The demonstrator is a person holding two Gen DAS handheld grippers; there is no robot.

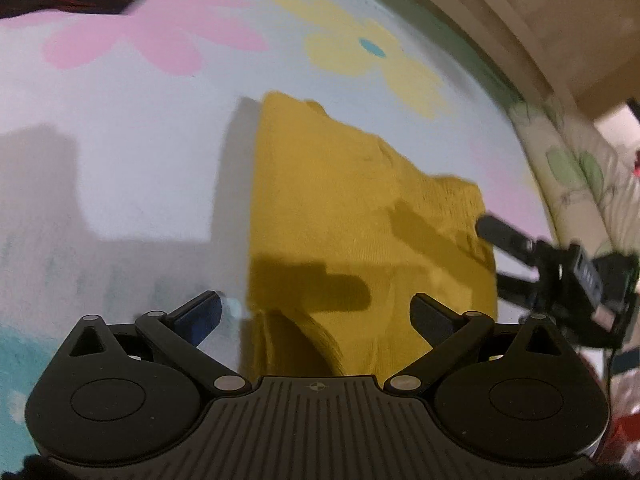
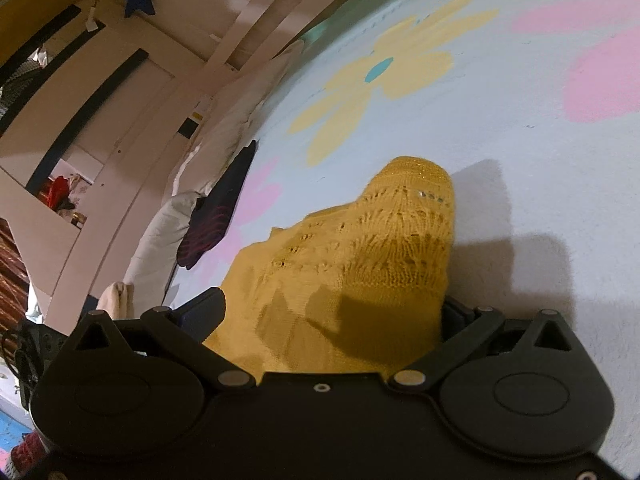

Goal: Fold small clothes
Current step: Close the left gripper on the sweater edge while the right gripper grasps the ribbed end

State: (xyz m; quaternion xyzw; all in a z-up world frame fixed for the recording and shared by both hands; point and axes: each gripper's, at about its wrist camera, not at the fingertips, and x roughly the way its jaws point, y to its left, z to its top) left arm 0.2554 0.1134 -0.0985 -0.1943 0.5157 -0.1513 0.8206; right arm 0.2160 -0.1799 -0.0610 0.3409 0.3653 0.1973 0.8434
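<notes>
Now | L tool [image 1: 316,312] wide apart, empty | R tool [image 2: 332,312] wide apart over yellow knit [image 2: 360,248] on floral mat [image 2: 540,208]

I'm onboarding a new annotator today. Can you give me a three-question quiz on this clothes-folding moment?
1. True or false: the left gripper is open.
2. What colour is the knit garment?
A) mustard yellow B) navy C) white
3. Fill in: the flower printed on the bedspread beyond the garment has a ____ centre.

Key: 1 true; 2 A; 3 blue. Note: the right gripper has the garment draped between its fingers, which stand apart.
</notes>
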